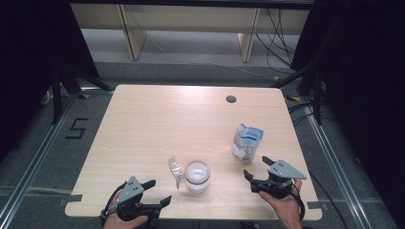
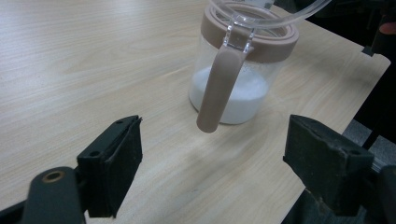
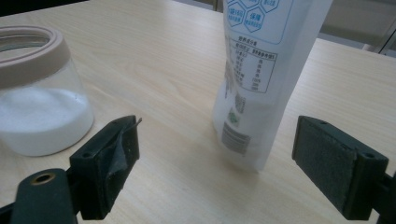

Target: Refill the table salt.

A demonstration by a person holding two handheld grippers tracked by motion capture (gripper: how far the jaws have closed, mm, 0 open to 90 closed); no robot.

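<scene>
Pouch [image 1: 247,141] stands right of jar [image 1: 197,176] on table [image 1: 157,119]

1. The tabletop [image 1: 157,124] is pale wood-grain laminate, smooth and matt.
2. The jar [image 1: 197,176] is clear glossy plastic with a matt brown rim.
3. The pouch [image 1: 247,141] is glossy printed film.
4. The right hand-held gripper [image 3: 217,158] has matt black jaws with rough pads.

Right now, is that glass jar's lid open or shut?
Open: the clear lid is swung off to one side, leaving the jar mouth uncovered.
</scene>
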